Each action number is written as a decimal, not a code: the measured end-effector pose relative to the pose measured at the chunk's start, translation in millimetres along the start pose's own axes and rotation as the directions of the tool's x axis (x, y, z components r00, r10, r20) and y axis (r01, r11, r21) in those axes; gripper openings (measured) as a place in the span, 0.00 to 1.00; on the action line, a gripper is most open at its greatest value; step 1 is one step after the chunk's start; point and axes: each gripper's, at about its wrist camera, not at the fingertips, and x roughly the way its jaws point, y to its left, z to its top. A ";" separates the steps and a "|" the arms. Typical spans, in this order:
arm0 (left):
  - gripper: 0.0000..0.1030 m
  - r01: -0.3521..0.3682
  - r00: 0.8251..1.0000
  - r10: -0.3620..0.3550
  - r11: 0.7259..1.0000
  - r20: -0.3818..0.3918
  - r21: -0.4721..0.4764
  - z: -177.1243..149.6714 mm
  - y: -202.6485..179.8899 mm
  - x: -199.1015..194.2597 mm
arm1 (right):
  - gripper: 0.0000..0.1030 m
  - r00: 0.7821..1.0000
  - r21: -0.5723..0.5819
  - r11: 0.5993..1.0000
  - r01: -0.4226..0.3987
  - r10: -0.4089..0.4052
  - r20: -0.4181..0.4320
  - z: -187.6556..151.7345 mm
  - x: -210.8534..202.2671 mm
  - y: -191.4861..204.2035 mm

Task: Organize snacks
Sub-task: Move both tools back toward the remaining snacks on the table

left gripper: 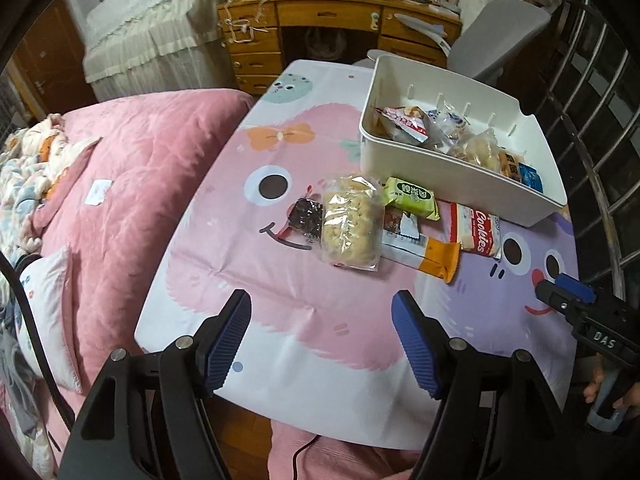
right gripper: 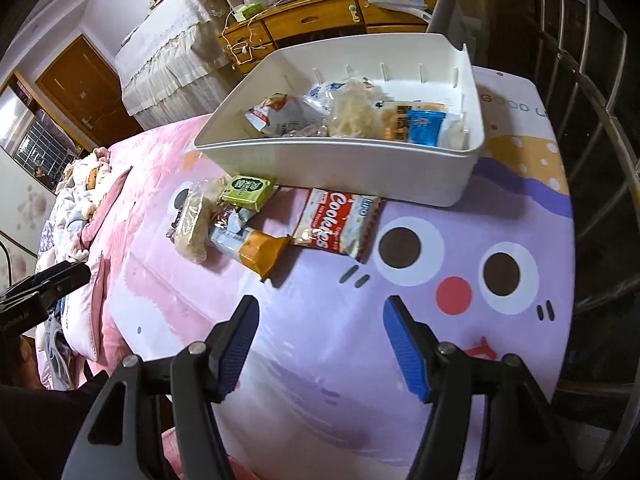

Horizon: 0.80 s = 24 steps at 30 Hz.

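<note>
Snacks lay in two groups on the table (left gripper: pixel 304 344), ahead of both my grippers. My left gripper (left gripper: pixel 322 336) hung over the pink part of the cartoon cloth with its blue pads apart and nothing between them; my right gripper (right gripper: pixel 320 340) hung over the purple face, likewise spread and empty. Beyond them, six loose packets sat in a cluster on the cloth: one orange-ended wrapper (right gripper: pixel 256 250), one clear bag of pale puffed pieces (left gripper: pixel 352 222), one small dark packet (left gripper: pixel 306 216) touching its left side, one red Cookies pack (right gripper: pixel 340 222), one brown-and-white packet (left gripper: pixel 400 222) partly under the others, and one green packet (right gripper: pixel 248 192) nearest the bin. Farther still stood one white plastic bin (right gripper: pixel 344 168), just behind the cluster, holding several more packets heaped together; I could not count those exactly. Behind the table stood one wooden desk (left gripper: pixel 320 16).
</note>
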 end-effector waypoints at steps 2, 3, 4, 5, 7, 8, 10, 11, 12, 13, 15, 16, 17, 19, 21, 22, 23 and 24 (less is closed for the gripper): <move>0.70 0.028 1.000 -0.027 0.999 -0.013 0.033 8.1 3.1 5.4 | 0.63 1.000 -0.004 1.000 0.002 -0.002 0.012 0.0 4.3 5.9; 0.70 0.036 0.999 -0.035 0.998 -0.020 0.052 11.7 3.8 7.8 | 0.63 1.000 -0.004 1.000 0.007 -0.007 0.018 -0.1 6.3 9.4; 0.70 0.042 0.999 -0.040 0.996 -0.028 0.075 15.9 4.3 10.1 | 0.63 1.000 -0.003 1.000 0.017 -0.017 0.023 -0.1 8.8 13.3; 0.70 0.052 0.998 -0.048 0.993 -0.037 0.103 22.0 4.8 13.2 | 0.63 0.999 0.001 1.000 0.026 -0.026 0.026 0.1 10.6 16.7; 0.72 0.071 0.997 -0.065 0.987 -0.048 0.144 30.9 4.6 18.1 | 0.63 0.998 0.016 0.999 0.046 -0.046 0.040 0.2 14.4 25.0; 0.73 0.080 0.996 -0.071 0.982 -0.056 0.173 37.0 4.4 21.9 | 0.63 0.998 0.022 0.998 0.050 -0.051 0.048 0.3 15.8 28.8; 0.73 0.098 0.994 -0.084 0.971 -0.076 0.217 46.6 4.1 29.5 | 0.63 0.996 0.024 0.998 0.066 -0.067 0.062 0.3 19.5 36.7; 0.73 0.108 0.992 -0.090 0.967 -0.084 0.231 50.2 3.8 32.7 | 0.63 0.994 0.021 0.997 0.078 -0.079 0.068 0.1 21.8 41.2; 0.73 0.124 0.990 -0.102 0.961 -0.099 0.248 55.0 3.1 37.5 | 0.63 0.992 0.010 0.995 0.097 -0.097 0.075 -0.7 24.9 48.3; 0.73 0.137 0.987 -0.111 0.955 -0.114 0.263 58.5 2.3 42.4 | 0.63 0.991 0.000 0.994 0.108 -0.108 0.078 -1.4 27.1 53.1; 0.73 0.165 0.981 -0.127 0.942 -0.145 0.293 65.4 -0.5 51.8 | 0.63 0.987 -0.027 0.990 0.139 -0.136 0.085 -2.5 32.7 63.0; 0.73 0.180 0.978 -0.137 0.935 -0.156 0.307 68.2 -2.3 55.9 | 0.63 0.984 -0.047 0.986 0.162 -0.158 0.089 -3.4 36.6 69.8; 0.73 0.193 0.975 -0.145 0.926 -0.167 0.324 71.8 -5.2 61.2 | 0.63 0.981 -0.060 0.983 0.174 -0.168 0.092 -3.9 39.2 74.4; 0.74 0.208 0.971 -0.152 0.915 -0.183 0.345 76.5 -10.6 69.9 | 0.63 0.978 -0.081 0.978 0.193 -0.185 0.098 -4.2 43.9 81.9; 0.75 0.227 0.965 -0.161 0.907 -0.206 0.355 81.8 -15.7 80.2 | 0.63 0.975 -0.094 0.974 0.208 -0.198 0.101 -3.9 49.2 87.3; 0.75 0.238 0.962 -0.168 0.903 -0.217 0.356 84.1 -17.6 84.9 | 0.63 0.973 -0.100 0.971 0.215 -0.205 0.102 -3.5 52.2 89.7; 0.75 0.254 0.957 -0.178 0.897 -0.230 0.362 86.6 -20.5 90.1 | 0.63 0.972 -0.103 0.969 0.223 -0.212 0.104 -3.6 54.8 91.5; 0.75 0.264 0.954 -0.184 0.892 -0.238 0.367 88.9 -23.3 94.9 | 0.63 0.970 -0.107 0.967 0.231 -0.220 0.107 -3.3 58.0 93.3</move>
